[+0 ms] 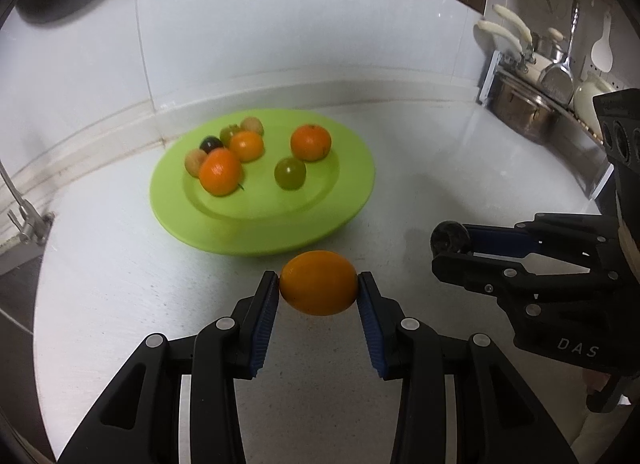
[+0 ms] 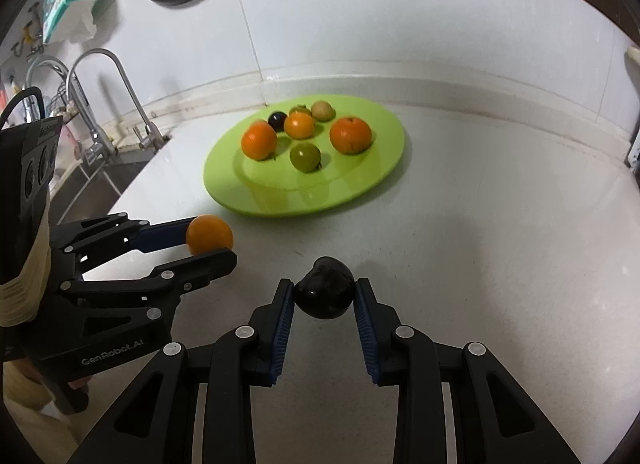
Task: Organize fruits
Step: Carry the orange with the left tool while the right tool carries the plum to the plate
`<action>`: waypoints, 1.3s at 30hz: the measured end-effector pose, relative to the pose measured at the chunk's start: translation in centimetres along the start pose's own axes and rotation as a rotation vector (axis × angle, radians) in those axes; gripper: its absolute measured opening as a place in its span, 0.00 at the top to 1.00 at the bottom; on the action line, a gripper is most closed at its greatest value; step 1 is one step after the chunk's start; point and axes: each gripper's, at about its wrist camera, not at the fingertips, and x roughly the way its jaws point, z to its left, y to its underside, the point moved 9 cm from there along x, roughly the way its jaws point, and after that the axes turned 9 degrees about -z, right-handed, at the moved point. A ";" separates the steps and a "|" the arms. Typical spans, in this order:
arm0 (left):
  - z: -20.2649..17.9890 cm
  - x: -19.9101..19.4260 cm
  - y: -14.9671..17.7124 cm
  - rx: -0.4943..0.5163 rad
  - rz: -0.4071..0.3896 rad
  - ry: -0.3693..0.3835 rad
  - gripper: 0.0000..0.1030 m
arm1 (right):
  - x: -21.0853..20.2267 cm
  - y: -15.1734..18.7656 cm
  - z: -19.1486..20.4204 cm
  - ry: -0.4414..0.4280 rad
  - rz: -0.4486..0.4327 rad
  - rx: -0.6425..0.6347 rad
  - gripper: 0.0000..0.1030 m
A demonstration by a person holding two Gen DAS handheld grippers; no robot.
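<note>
– What's the surface like?
– I see a white counter (image 2: 500,224), tiled wall behind, sink taps (image 2: 132,104) left. Green plate (image 1: 256,232) holds fruit.
– The tongs?
– My left gripper (image 1: 318,284) pinches an orange fruit (image 1: 318,282); my right gripper (image 2: 324,292) clamps a dark plum (image 2: 325,292), both short of the plate.

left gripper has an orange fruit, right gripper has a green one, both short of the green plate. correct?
Not quite. The right gripper is shut on a dark fruit, near black, not green; the right wrist view shows it. The rest holds: the left gripper clamps an orange fruit, and both are short of the green plate.
</note>
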 end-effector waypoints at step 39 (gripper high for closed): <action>2.6 -3.2 -8.4 -0.011 -0.208 -0.100 0.62 | -3.3 -11.1 1.0 -0.007 -0.290 -0.082 0.69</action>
